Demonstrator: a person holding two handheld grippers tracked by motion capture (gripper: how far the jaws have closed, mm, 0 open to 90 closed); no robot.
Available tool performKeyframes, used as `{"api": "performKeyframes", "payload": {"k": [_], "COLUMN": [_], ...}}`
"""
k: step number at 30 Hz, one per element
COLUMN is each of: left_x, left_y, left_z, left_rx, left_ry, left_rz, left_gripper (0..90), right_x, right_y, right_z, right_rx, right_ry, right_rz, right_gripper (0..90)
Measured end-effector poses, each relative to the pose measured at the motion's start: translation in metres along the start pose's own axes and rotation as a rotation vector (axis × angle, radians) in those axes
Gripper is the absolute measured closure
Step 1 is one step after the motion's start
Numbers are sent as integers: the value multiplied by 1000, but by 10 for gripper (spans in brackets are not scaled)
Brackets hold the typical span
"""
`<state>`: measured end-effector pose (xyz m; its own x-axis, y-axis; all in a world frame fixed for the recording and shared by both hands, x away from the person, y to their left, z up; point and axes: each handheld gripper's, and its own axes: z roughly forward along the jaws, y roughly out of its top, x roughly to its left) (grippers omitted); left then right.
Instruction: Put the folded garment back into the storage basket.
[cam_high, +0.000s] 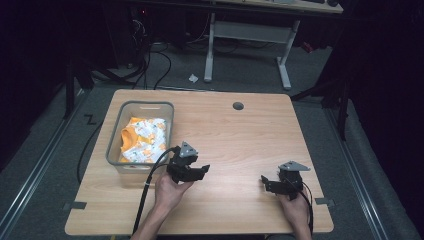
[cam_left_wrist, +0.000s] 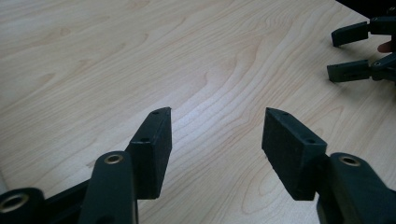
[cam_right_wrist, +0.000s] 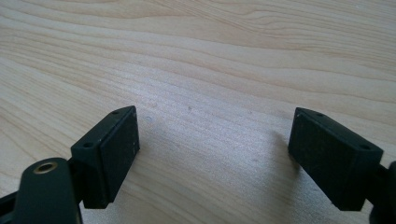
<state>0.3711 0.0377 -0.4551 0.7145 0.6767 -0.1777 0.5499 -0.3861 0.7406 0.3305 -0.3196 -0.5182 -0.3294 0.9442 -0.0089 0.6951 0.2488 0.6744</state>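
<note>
High view: wooden table; grey bin at left, long axis running away from the person, holding orange-and-white cloth. Left gripper just beside the bin, right gripper well apart.

Left gripper view: jaws wide, empty, over bare wood.

Right gripper view: jaws wider, empty.

Judgement: idle or start pose; likely next, reaching into the bin.

This looks like a lab or recording room rather than a home. A plain wooden surface with a cable grommet hole near its far edge stands on grey carpet, with metal rails running along the floor beside its left and right edges. Beyond the far edge, loose black cables trail across the floor by a white-framed desk, and the surroundings are dark.
</note>
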Motion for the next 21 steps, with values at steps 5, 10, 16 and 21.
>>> {"api": "performKeyframes", "payload": {"k": [5, 10, 16, 21], "left_x": [-1, 1, 2, -1], "left_y": [-3, -8, -16, -21], "left_z": [6, 12, 23, 33], "left_rx": [21, 21, 37, 61], "left_ry": [-1, -3, -10, -3], "left_rz": [11, -13, -41, -40], "left_gripper": [430, 430, 428, 422], "right_x": [0, 0, 0, 0], "right_y": [0, 0, 0, 0], "right_z": [0, 0, 0, 0], "right_rx": [0, 0, 0, 0], "right_ry": [0, 0, 0, 0], "right_rz": [0, 0, 0, 0], "right_gripper": [165, 164, 165, 164]}}
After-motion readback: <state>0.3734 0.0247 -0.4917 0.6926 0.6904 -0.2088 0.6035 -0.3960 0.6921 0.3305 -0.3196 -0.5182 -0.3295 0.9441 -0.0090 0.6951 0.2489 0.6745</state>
